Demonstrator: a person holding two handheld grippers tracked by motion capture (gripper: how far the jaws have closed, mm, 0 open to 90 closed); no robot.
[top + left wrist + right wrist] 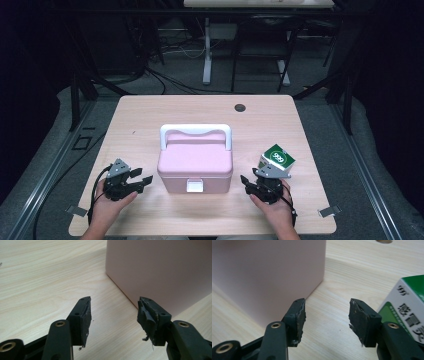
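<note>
Nearest us, our right gripper rests with jaws apart and empty, the green-and-white carton just beyond it and slightly right, while our left gripper, likewise open, sits across the pink lidded box, farther from the carton.
</note>
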